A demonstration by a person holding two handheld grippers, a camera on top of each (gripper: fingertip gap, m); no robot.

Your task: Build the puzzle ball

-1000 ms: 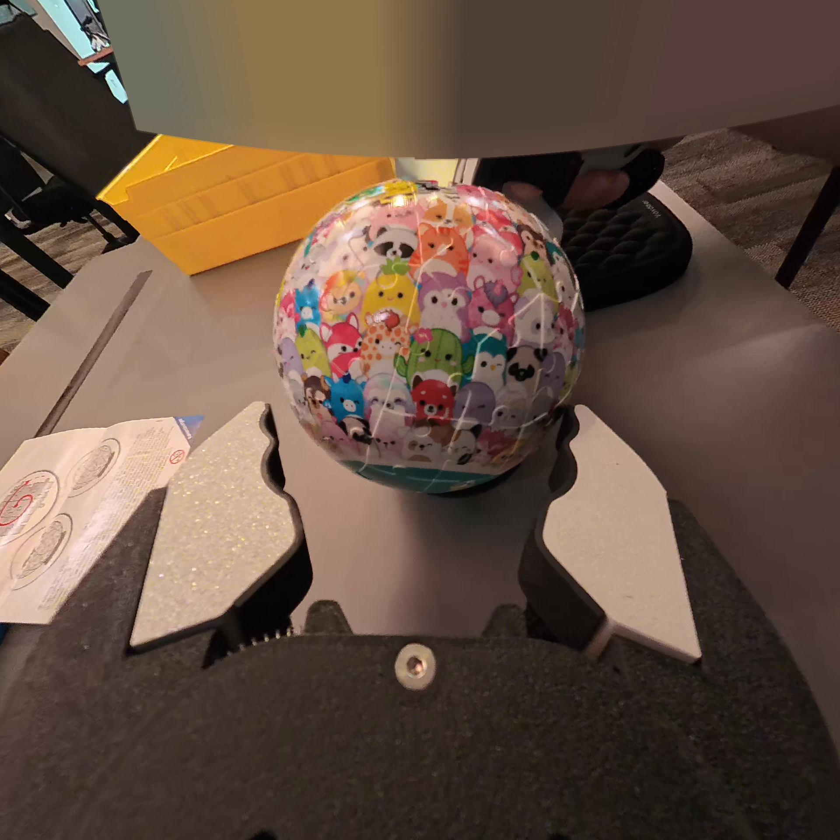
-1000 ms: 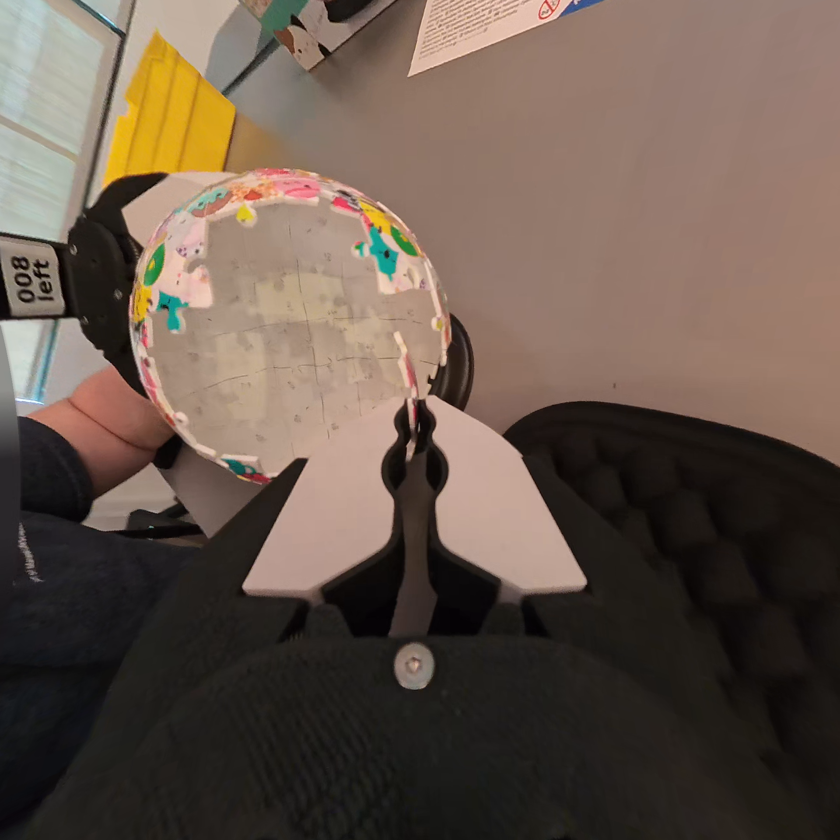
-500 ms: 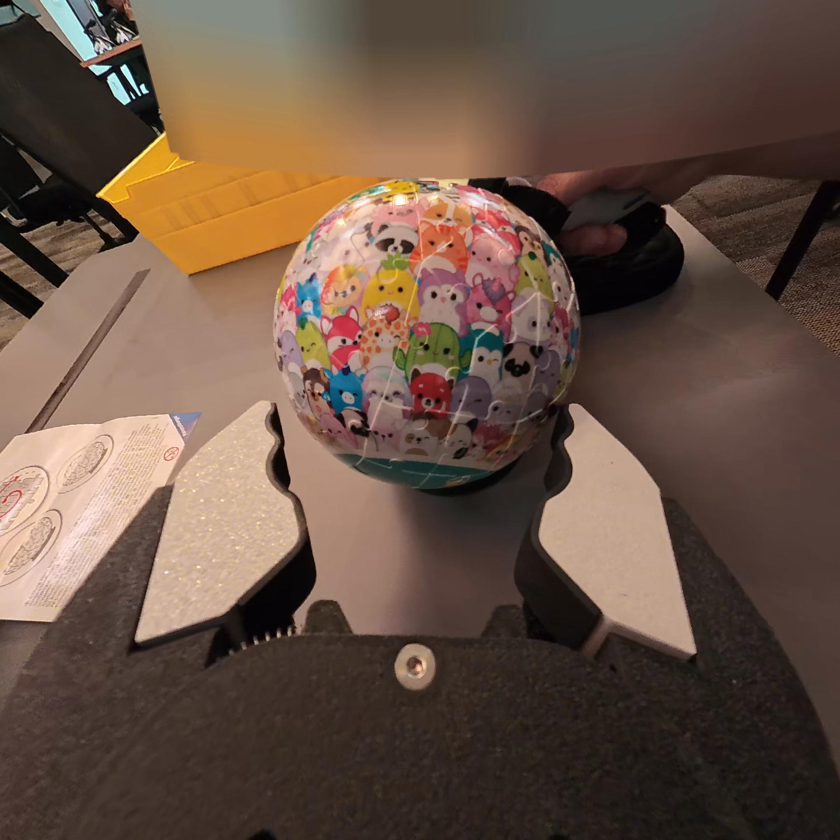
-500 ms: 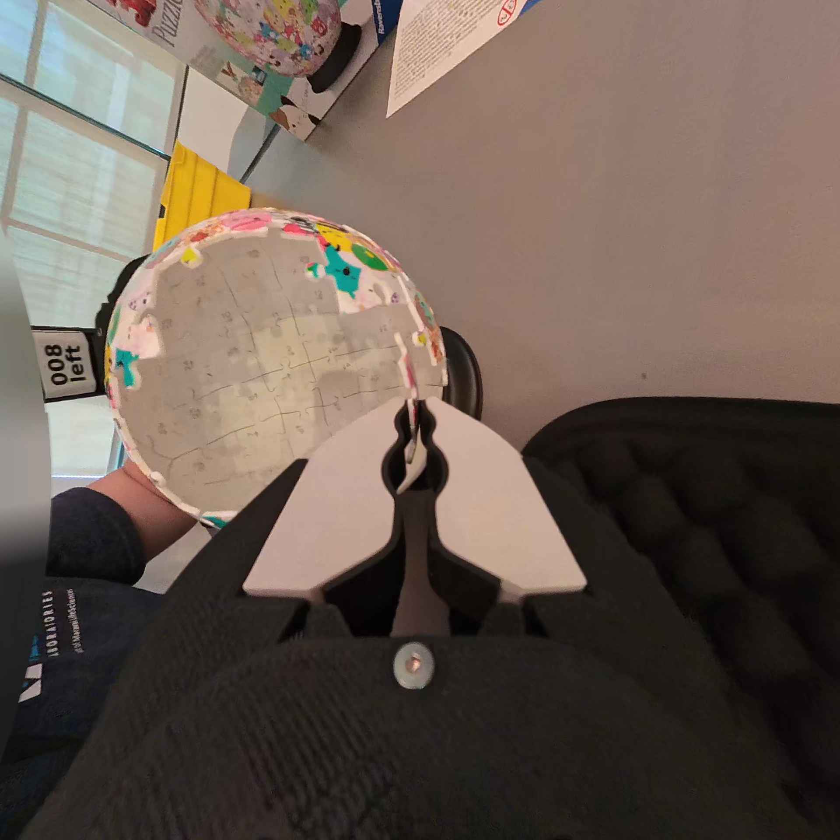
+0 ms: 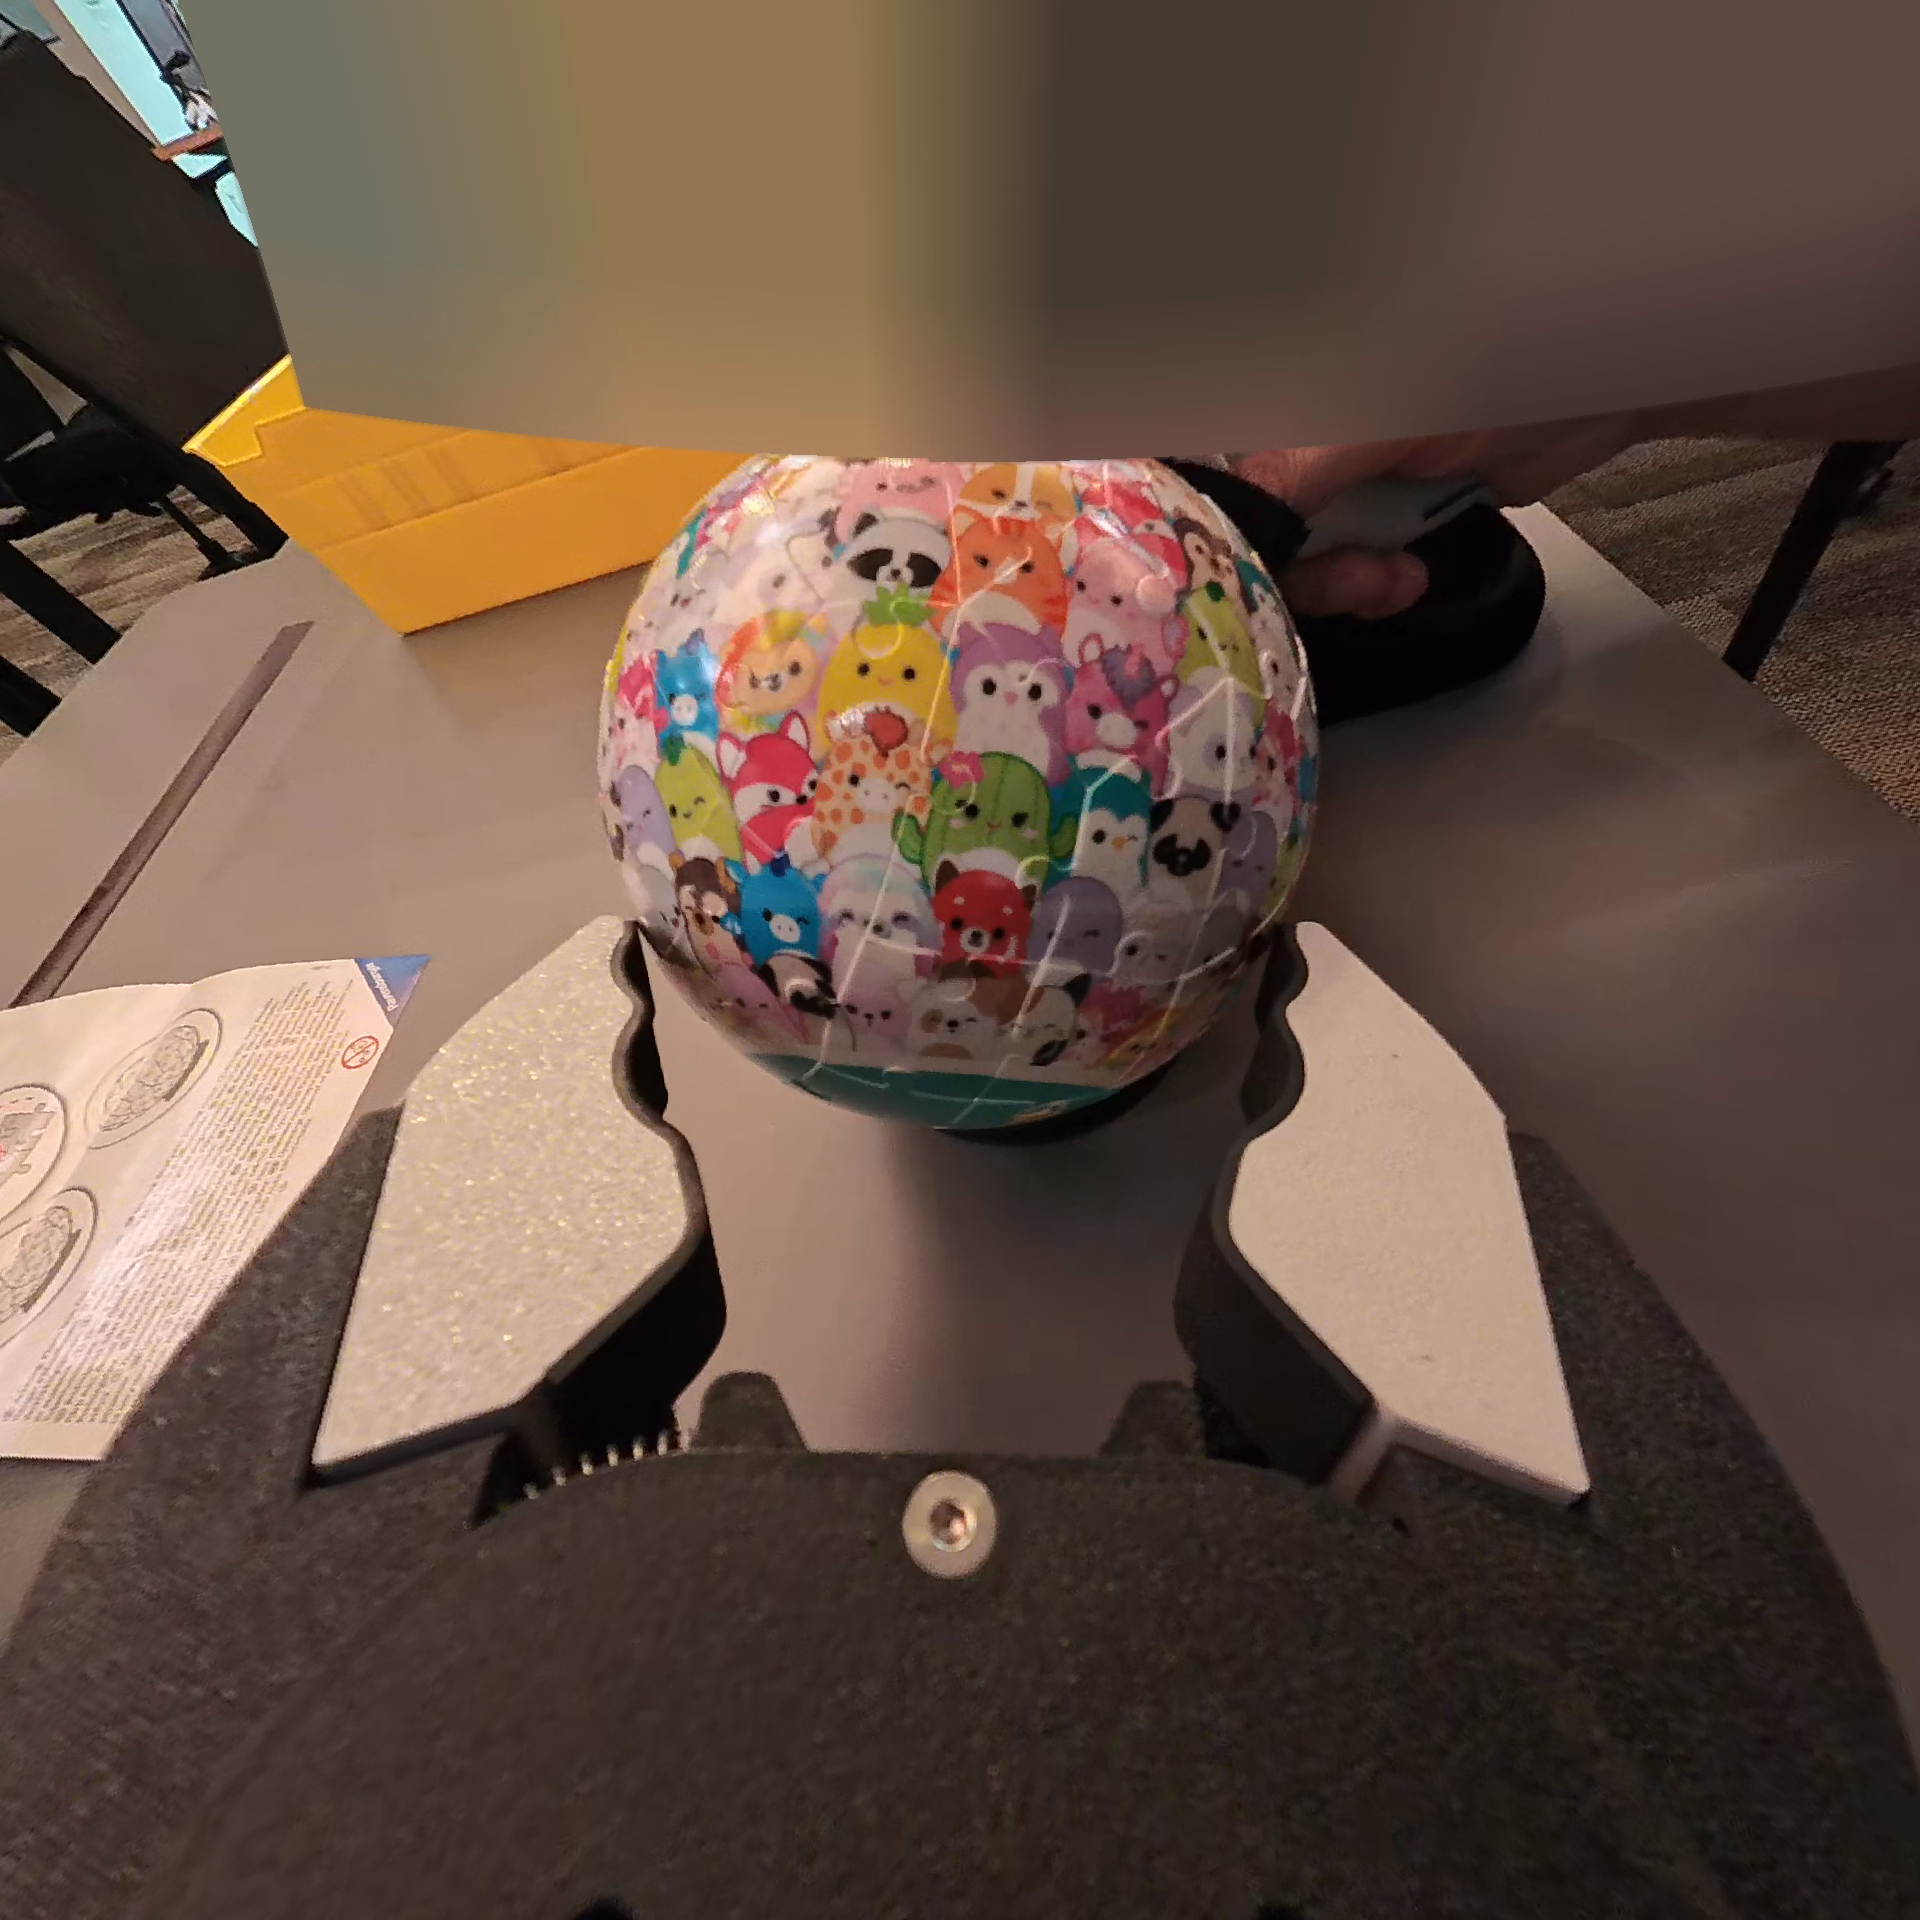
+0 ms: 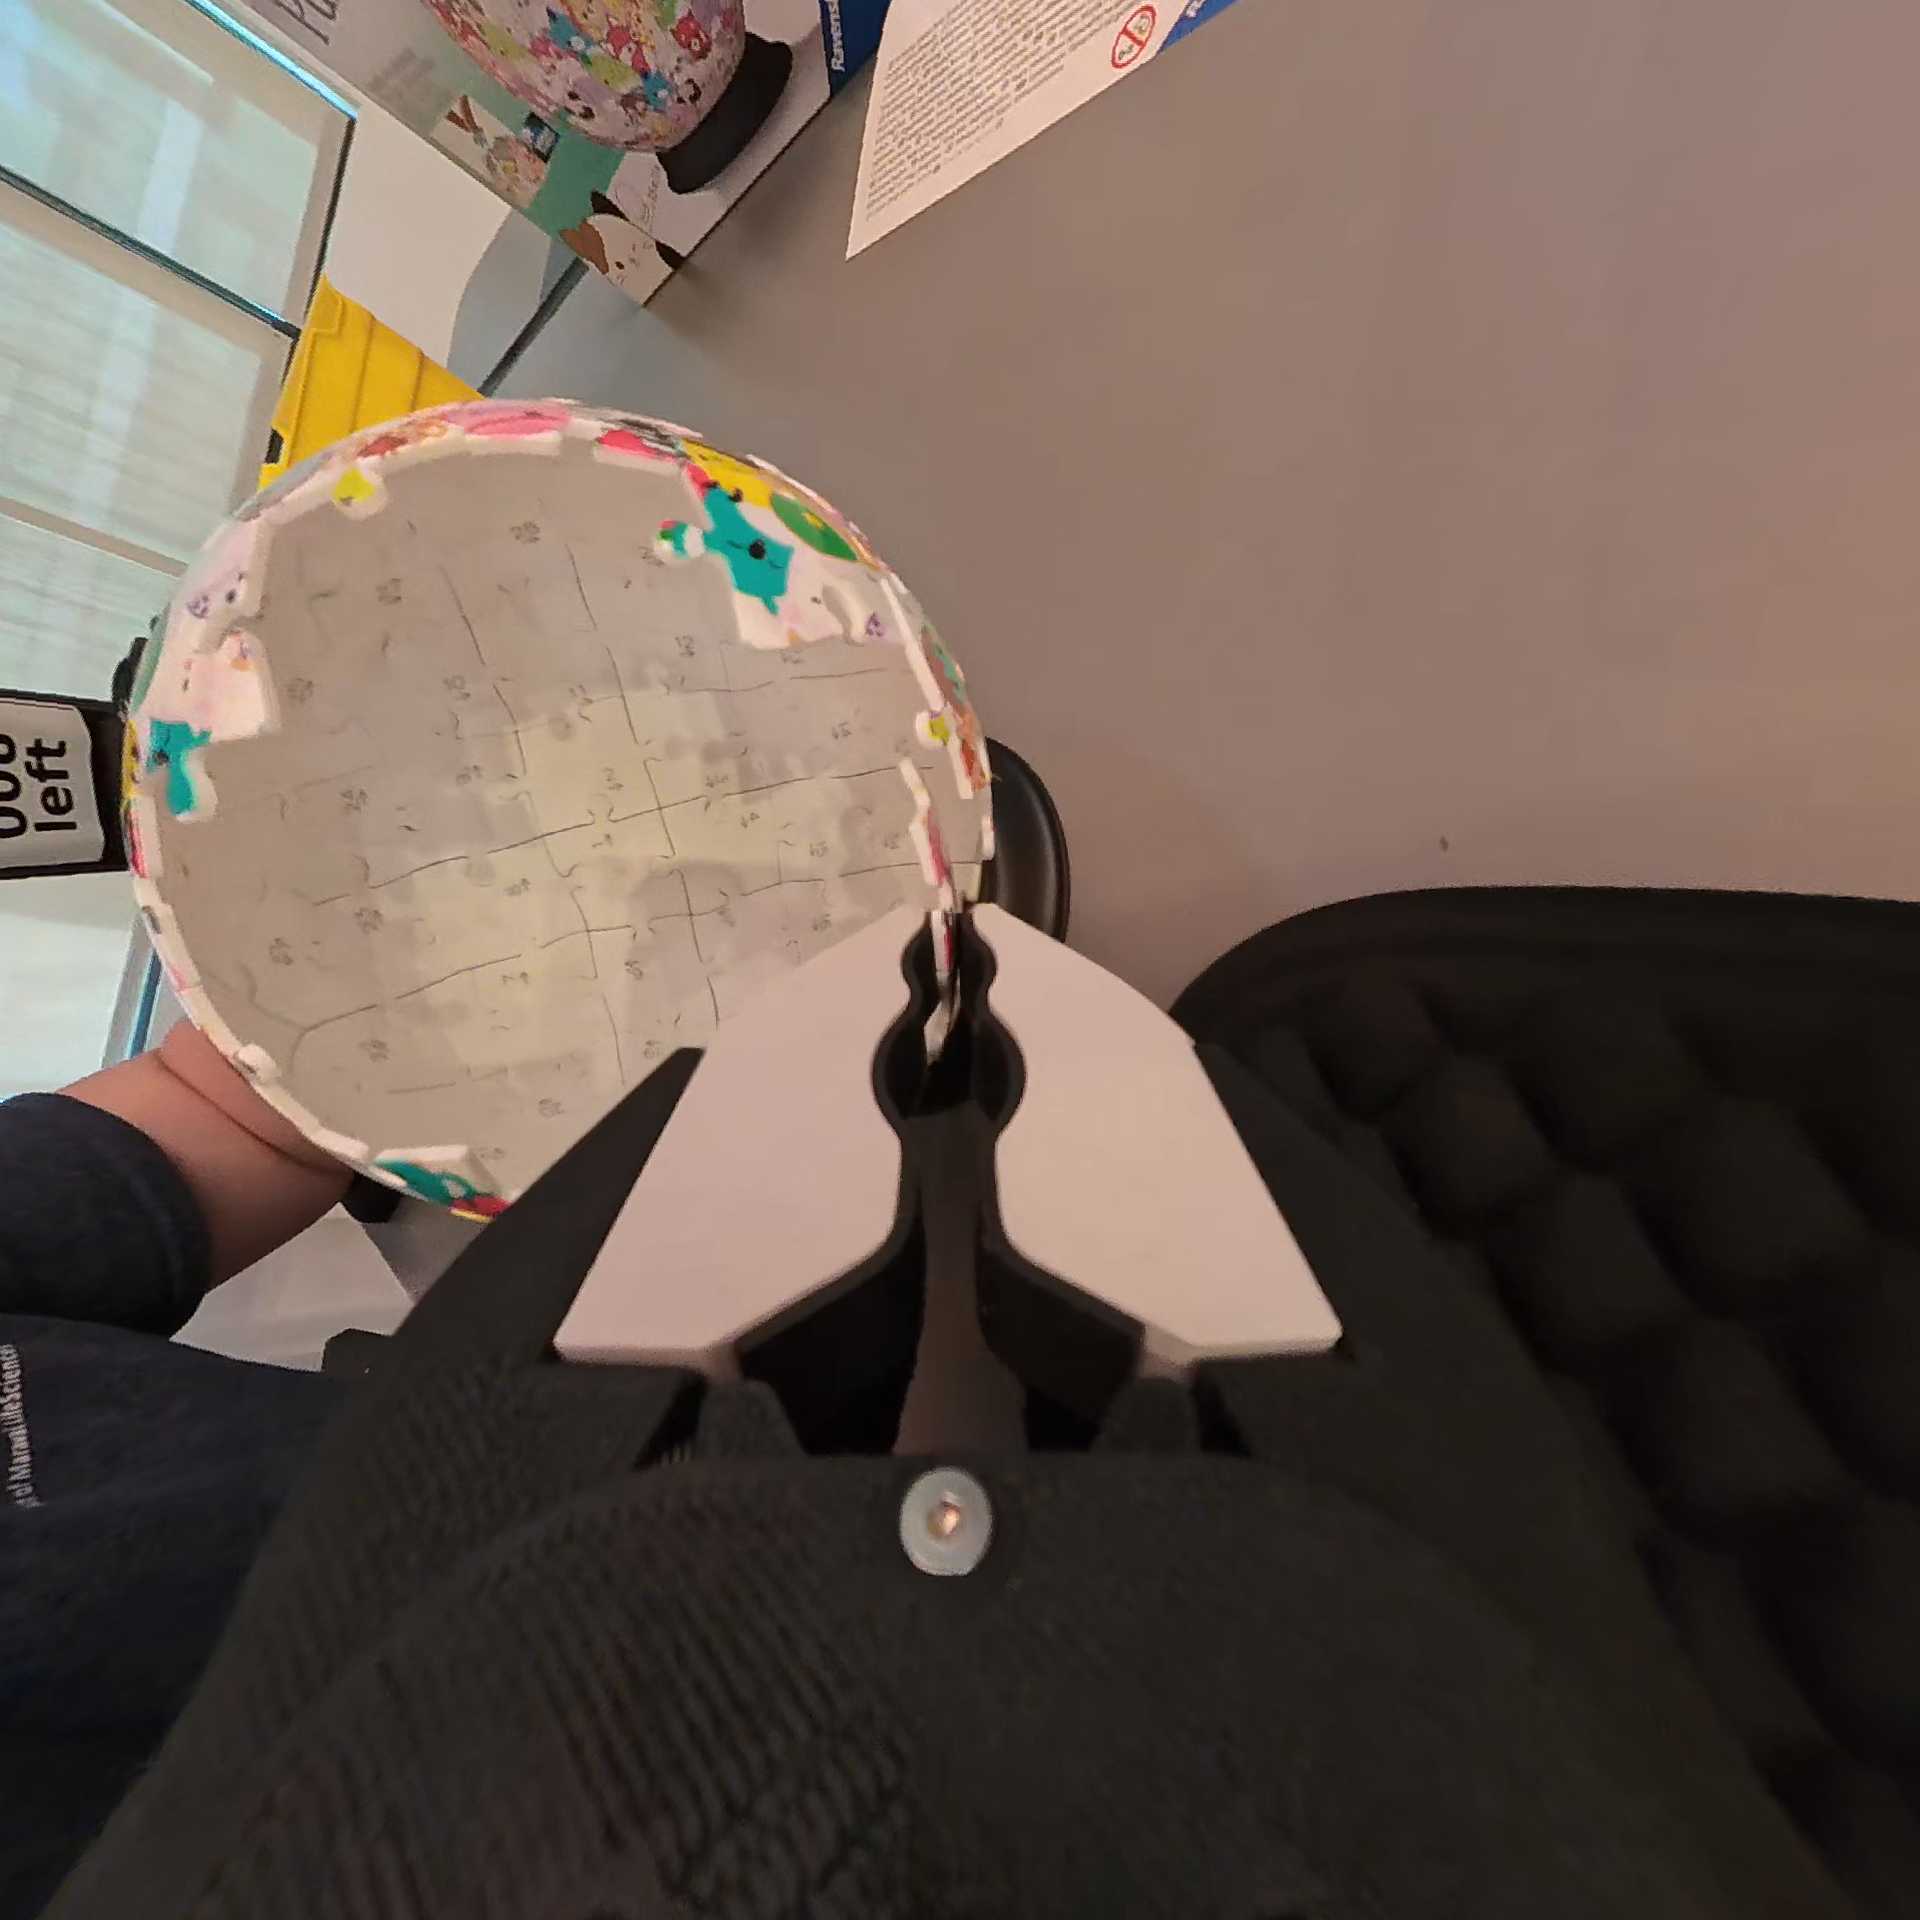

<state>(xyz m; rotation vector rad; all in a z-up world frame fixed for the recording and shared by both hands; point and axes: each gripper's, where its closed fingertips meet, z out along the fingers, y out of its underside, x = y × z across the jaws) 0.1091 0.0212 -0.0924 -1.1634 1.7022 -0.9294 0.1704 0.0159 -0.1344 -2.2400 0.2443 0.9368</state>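
Note:
The puzzle ball [image 5: 956,790], covered in colourful plush animals, sits on a black stand [image 5: 1039,1127] on the grey table. My left gripper [image 5: 956,945] spans it, with both pads against its lower sides. The right wrist view shows the ball's far side [image 6: 540,810], where a large gap exposes the grey inner faces of the pieces. My right gripper [image 6: 940,997] is shut on a thin puzzle piece [image 6: 943,971], held edge-on at the lower right rim of that gap. The left gripper's body [image 6: 42,779] and a hand show behind the ball.
A printed instruction sheet [image 5: 156,1143] lies left of the left gripper and also shows in the right wrist view [image 6: 987,125]. A yellow bin [image 5: 436,520] stands at the back left. A black padded cushion [image 6: 1558,1143] lies right of the ball. The puzzle box [image 6: 623,125] stands farther off. One gripper's finger ends stand about 9 cm off the other's.
My left gripper moved forward around the ball and narrowed slightly until its pads met the ball's sides. My right gripper kept its piece at the rim of the gap.

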